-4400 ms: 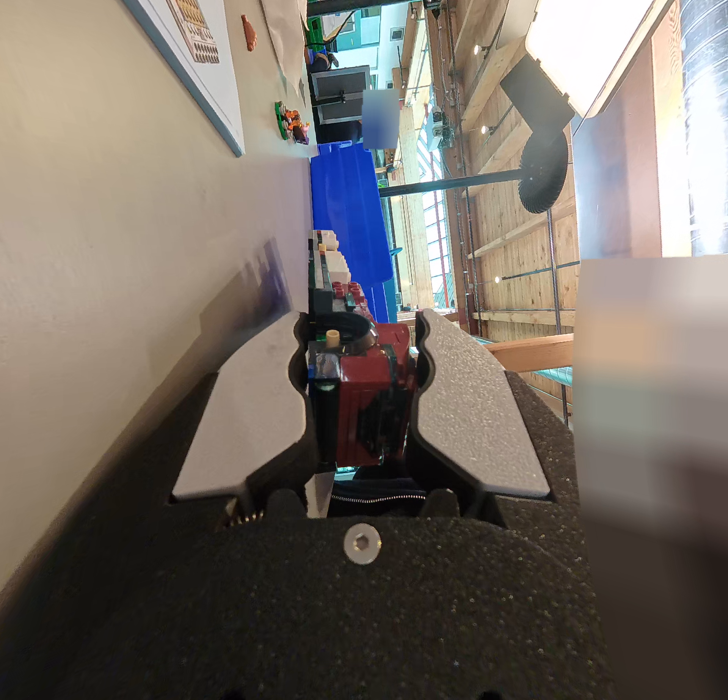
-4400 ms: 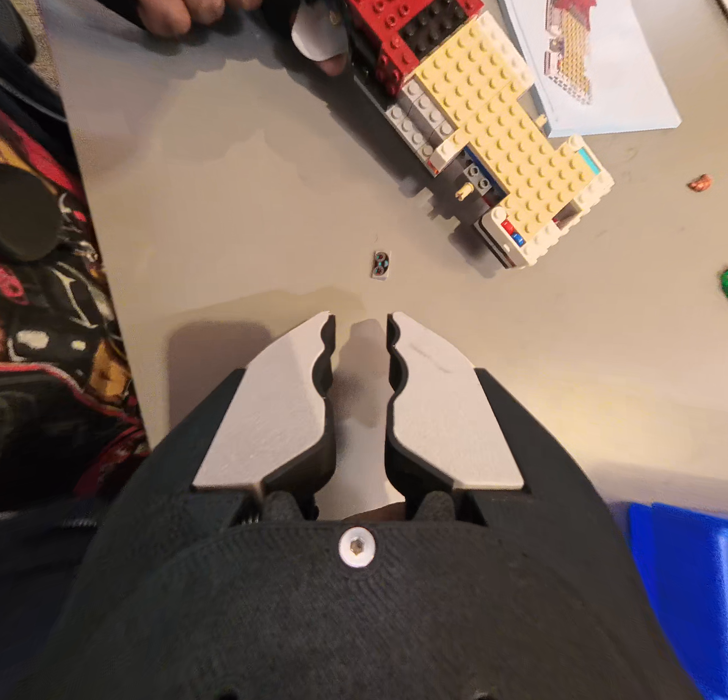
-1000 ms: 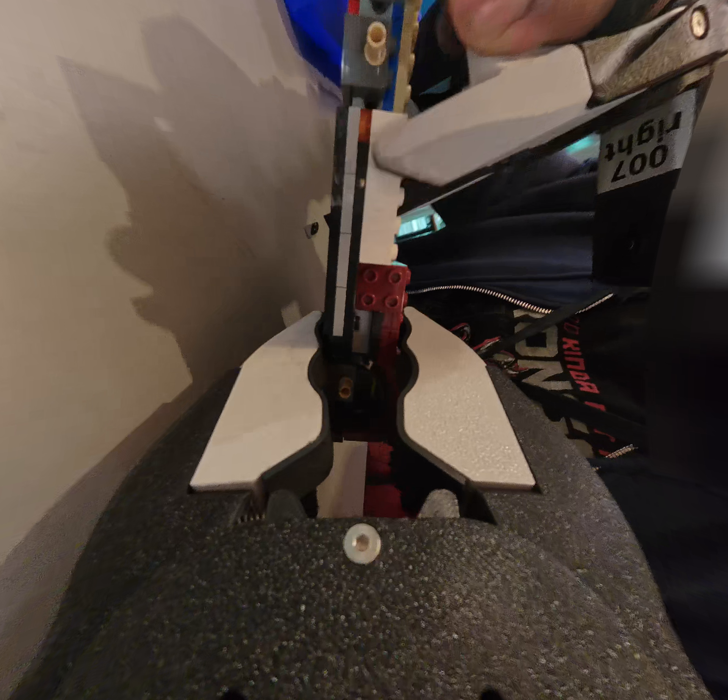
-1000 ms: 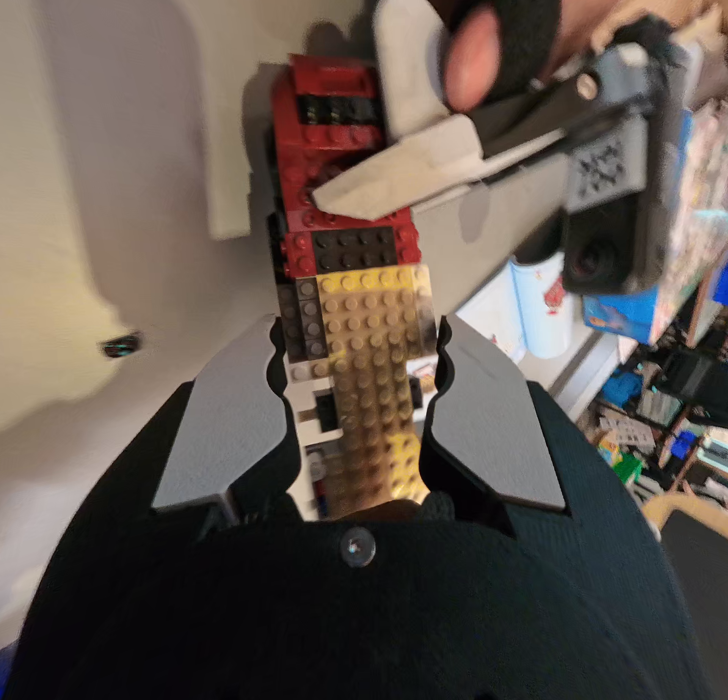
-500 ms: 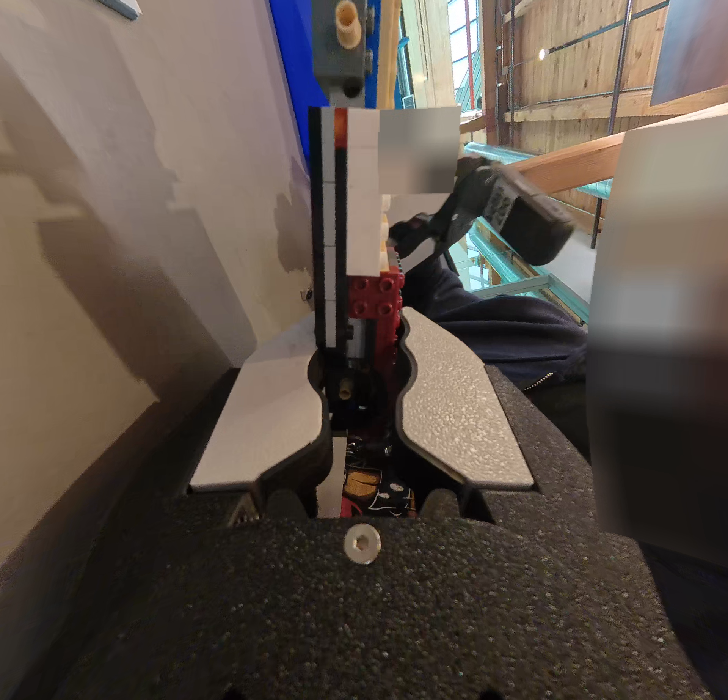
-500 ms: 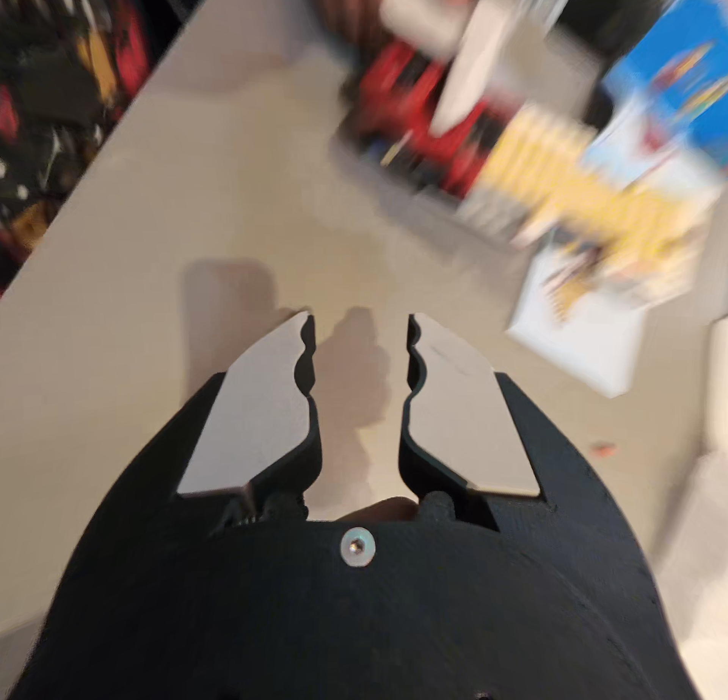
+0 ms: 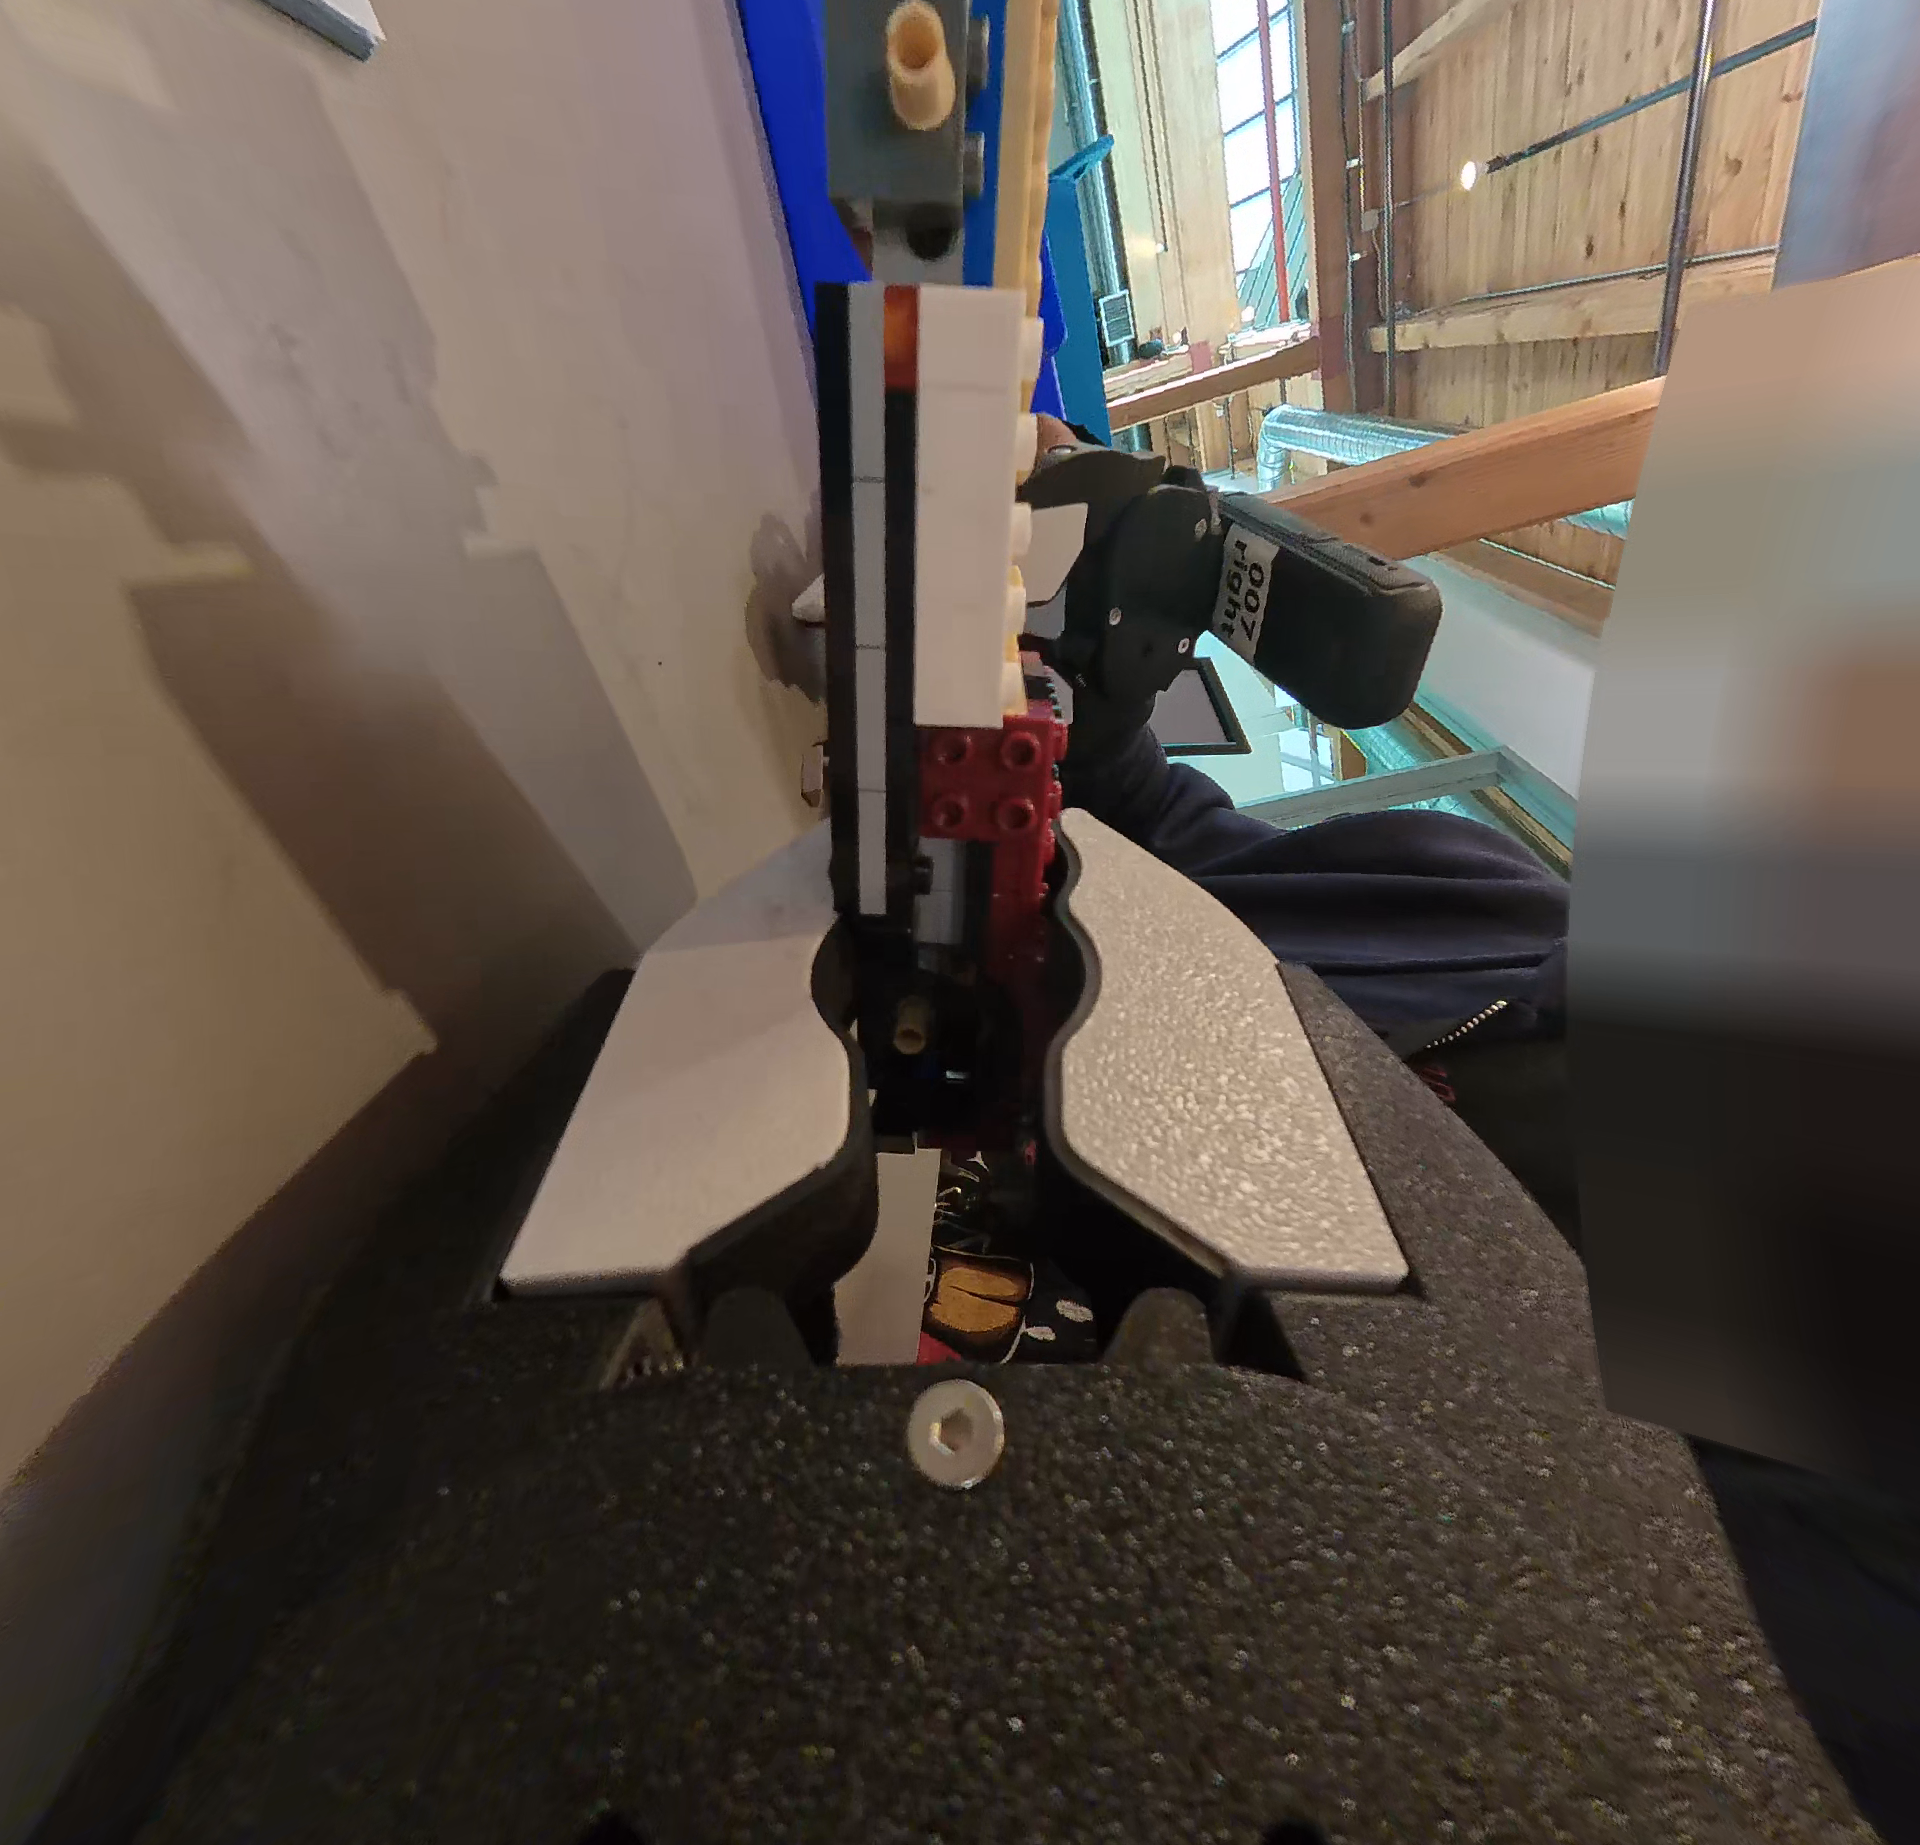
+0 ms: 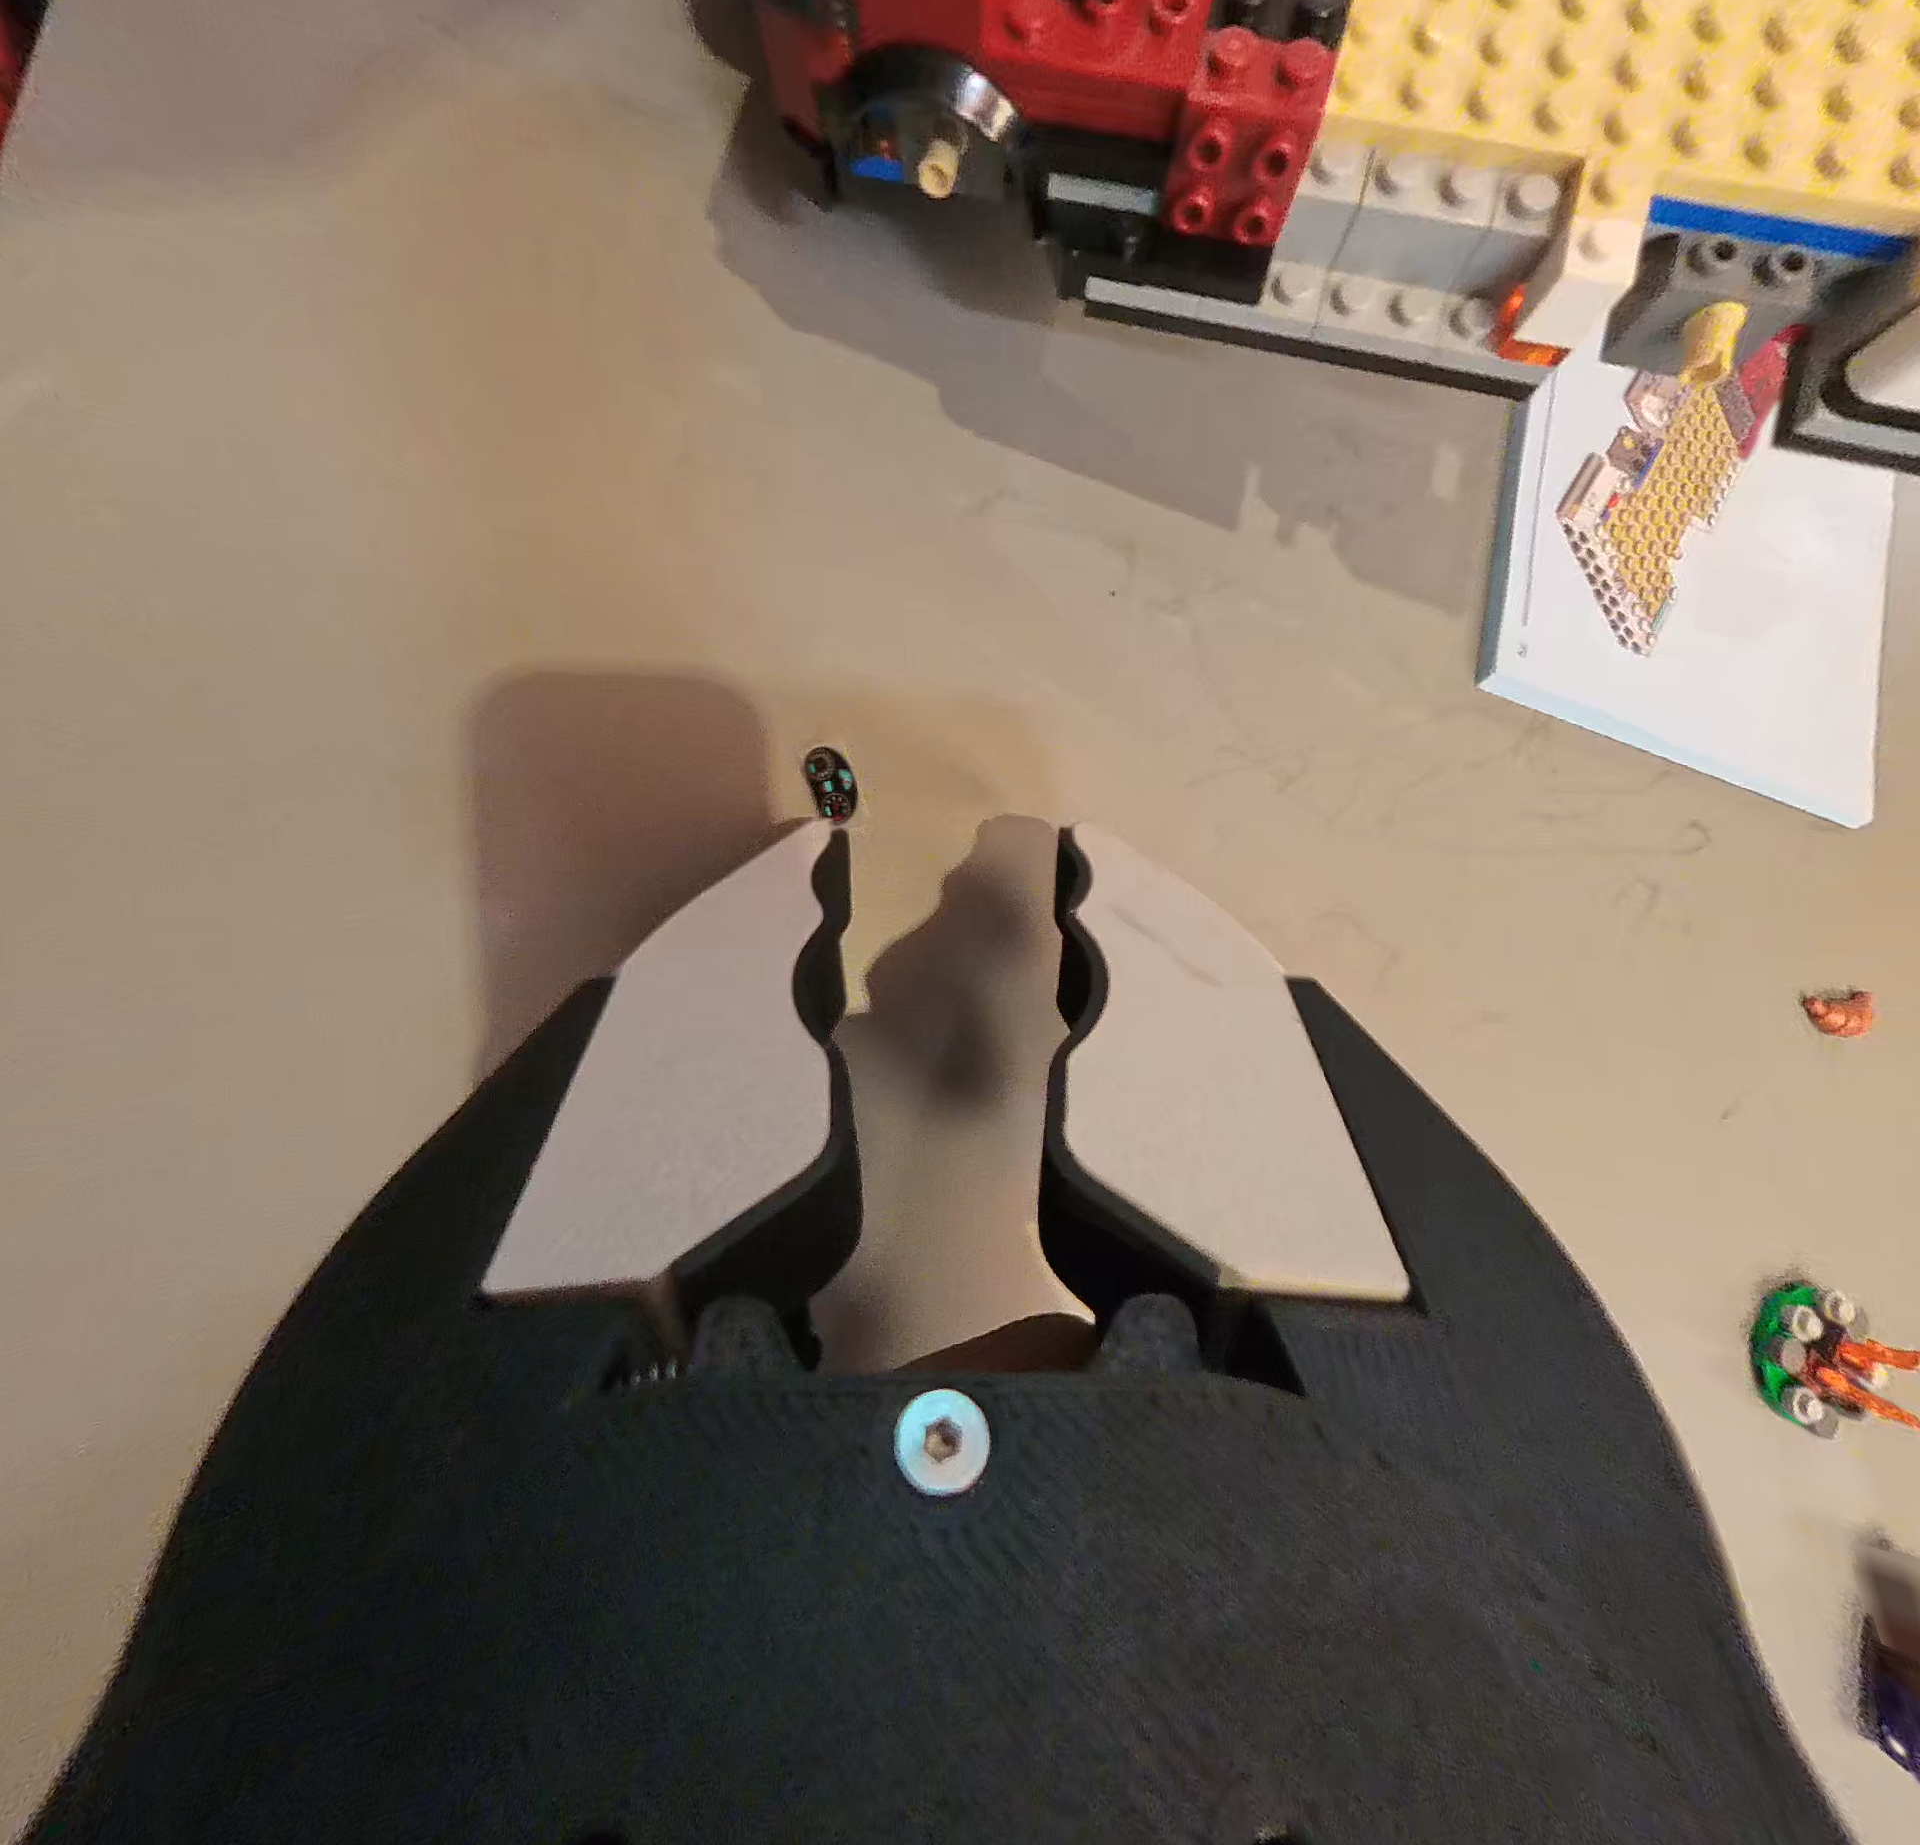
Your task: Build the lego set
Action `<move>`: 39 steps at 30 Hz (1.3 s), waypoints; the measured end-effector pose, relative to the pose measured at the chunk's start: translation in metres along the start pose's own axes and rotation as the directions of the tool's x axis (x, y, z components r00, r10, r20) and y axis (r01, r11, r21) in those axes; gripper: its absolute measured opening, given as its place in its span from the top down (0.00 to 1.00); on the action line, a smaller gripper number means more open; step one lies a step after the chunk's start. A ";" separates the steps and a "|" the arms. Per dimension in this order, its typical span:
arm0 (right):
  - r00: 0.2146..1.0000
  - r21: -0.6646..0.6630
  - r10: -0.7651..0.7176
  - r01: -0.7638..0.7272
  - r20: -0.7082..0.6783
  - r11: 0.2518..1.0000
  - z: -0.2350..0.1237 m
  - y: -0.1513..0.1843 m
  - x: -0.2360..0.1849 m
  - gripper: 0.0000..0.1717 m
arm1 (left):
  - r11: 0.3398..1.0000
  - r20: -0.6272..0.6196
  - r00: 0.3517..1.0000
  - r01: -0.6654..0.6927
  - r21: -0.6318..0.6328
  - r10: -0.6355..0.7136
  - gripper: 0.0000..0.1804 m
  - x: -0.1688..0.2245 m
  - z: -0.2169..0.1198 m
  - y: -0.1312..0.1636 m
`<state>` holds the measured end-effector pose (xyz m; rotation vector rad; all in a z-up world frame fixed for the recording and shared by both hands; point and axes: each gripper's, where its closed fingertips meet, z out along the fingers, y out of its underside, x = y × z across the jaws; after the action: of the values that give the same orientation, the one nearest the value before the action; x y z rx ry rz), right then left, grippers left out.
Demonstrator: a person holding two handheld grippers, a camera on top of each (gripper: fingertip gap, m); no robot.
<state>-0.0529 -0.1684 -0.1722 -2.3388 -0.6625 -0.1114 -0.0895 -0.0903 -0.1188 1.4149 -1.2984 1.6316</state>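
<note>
Left gripper [image 7: 951, 860] fingers clamped on brick model [image 7: 961, 590]; right gripper [image 8: 951, 839] fingers apart, bare, beside small printed tile [image 8: 830, 783] on counter [image 8: 416, 445].

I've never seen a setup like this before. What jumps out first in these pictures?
A big brick-built model in red, pale yellow and grey lies on the beige table, and the left gripper clamps its red end between both pads. The right gripper hangs open over bare table, one fingertip right beside a tiny dark printed tile. An instruction booklet lies just below the model in the right wrist view.
</note>
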 end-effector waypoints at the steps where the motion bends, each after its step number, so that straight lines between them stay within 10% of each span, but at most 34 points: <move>1: 1.000 -0.002 0.000 0.000 -0.007 1.000 0.000 0.000 0.001 0.78 | 1.000 0.001 1.000 0.000 0.003 0.000 0.82 0.000 -0.001 0.000; 39: 0.985 -0.102 0.047 -0.030 0.163 0.994 0.012 -0.021 -0.018 0.78 | 0.999 -0.006 0.999 -0.037 0.006 0.037 0.82 0.003 -0.004 0.002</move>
<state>-0.0803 -0.1553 -0.1729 -2.4748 -0.7058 0.0703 -0.0940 -0.0878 -0.1163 1.3958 -1.3248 1.6637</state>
